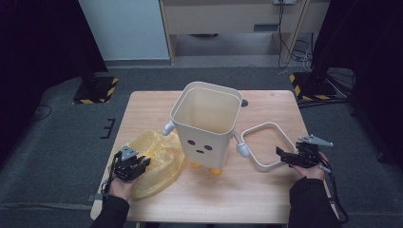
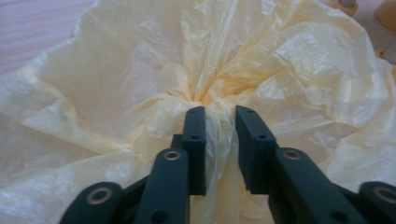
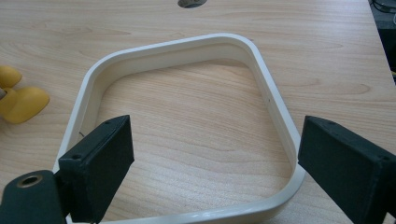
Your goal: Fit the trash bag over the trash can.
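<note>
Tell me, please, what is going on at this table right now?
A person works with two handheld grippers beside a cream bin with a face. The left gripper is pinched on a fold of the yellow plastic bag lying left of the bin. The right gripper is open, its jaws wide over the near edge of the cream ring frame, which lies flat on the table.

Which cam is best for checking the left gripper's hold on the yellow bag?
Left gripper view: the left gripper looks straight along its jaws, which pinch a gathered fold of the yellow bag. The high view shows that gripper over the bag beside the bin, too small for contact. The right gripper view faces the cream ring.
</note>
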The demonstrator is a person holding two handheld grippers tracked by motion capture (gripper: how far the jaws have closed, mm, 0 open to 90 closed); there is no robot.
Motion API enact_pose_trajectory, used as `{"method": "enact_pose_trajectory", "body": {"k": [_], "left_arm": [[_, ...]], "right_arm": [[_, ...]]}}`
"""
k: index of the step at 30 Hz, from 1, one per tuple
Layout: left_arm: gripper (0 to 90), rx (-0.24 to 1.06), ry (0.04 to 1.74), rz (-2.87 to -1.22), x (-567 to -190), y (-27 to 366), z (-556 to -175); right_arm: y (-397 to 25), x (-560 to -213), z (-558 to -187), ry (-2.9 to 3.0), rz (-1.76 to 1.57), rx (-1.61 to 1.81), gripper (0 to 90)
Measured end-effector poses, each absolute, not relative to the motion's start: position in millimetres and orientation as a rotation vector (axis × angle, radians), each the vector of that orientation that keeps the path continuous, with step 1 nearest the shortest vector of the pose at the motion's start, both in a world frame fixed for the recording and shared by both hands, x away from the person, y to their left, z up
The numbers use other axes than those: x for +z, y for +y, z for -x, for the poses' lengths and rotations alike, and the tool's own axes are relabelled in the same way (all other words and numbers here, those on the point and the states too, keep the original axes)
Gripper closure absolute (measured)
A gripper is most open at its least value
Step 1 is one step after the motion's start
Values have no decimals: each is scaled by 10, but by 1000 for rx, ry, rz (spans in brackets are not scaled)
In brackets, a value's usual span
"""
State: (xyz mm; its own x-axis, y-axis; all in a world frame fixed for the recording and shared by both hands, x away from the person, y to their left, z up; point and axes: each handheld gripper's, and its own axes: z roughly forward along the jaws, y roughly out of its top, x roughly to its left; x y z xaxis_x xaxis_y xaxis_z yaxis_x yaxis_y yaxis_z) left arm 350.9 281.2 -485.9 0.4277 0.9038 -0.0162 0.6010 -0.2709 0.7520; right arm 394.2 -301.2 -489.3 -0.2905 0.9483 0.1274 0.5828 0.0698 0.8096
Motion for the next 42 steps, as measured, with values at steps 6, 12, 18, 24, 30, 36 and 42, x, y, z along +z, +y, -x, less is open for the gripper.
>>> {"method": "enact_pose_trajectory", "body": {"k": [6, 12, 18, 24, 30, 36, 42], "left_arm": [[846, 586, 1265, -1938, -4766, 2849, -3450], [856, 627, 1249, -1879, -4644, 2883, -3388], [855, 663, 1244, -1780, -4451, 2948, -3305], [852, 721, 1283, -1677, -4294, 3071, -3256], [852, 772, 1296, -1594, -4174, 3185, -3206], [851, 800, 1275, -1519, -3980, 3269, -3139], [850, 830, 1260, -1428, -3765, 3369, -3067]], "right_arm": [[-3019, -4891, -3943, 1912, -1517, 1108, 108], [-3021, -4888, -3941, 1911, -1519, 1111, 108], [-3024, -4888, -3942, 1908, -1522, 1111, 106], [-3026, -4889, -3941, 1909, -1522, 1109, 106], [-3029, -4892, -3941, 1911, -1524, 1106, 106], [-3032, -4889, -3936, 1909, -1528, 1107, 105], [-3035, -4894, -3934, 1909, -1524, 1103, 105]]}}
